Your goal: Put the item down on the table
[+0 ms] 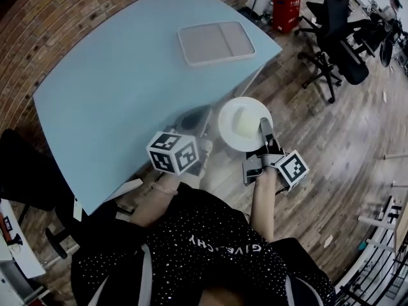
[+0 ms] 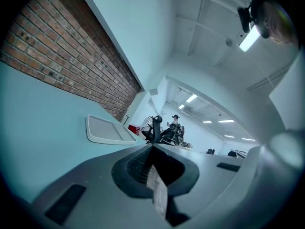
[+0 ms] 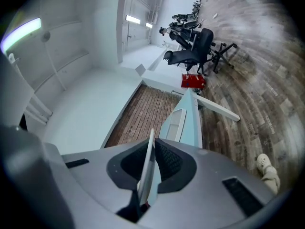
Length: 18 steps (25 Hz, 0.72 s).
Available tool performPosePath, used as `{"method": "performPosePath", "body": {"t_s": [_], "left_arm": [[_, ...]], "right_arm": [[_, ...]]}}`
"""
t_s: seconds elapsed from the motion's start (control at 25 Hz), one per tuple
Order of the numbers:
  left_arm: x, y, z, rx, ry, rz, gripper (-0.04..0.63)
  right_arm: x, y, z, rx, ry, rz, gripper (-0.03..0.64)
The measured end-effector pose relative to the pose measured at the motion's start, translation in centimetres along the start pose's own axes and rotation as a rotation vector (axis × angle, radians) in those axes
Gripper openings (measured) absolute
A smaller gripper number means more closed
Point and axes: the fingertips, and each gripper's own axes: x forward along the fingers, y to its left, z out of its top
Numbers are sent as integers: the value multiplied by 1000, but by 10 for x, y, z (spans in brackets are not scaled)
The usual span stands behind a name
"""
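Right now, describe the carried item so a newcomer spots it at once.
Start at the light blue table and go past its near corner, over the wood floor. There the right tool pinches the rim of a white plate. Unlike the rectangular tray lying on the table, it is round, off the table, and carries a pale block.

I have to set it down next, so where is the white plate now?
Head view: the white plate hangs off the table, over the wood floor by its near edge, its rim clamped by the right gripper.
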Motion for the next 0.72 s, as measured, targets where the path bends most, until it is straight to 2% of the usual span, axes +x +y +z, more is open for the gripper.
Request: {"method": "performPosePath", "body": {"t_s": [0.16, 0.36, 0.72], "left_arm": [[45, 31, 26, 18, -6, 32, 9], [99, 80, 56, -6, -5, 81, 9], [166, 134, 94, -40, -9, 108, 9]], "right_arm": [[71, -6, 23, -54, 43, -1, 28], [158, -9, 37, -20, 88, 19, 28], [254, -14, 64, -40, 123, 9, 28]]}}
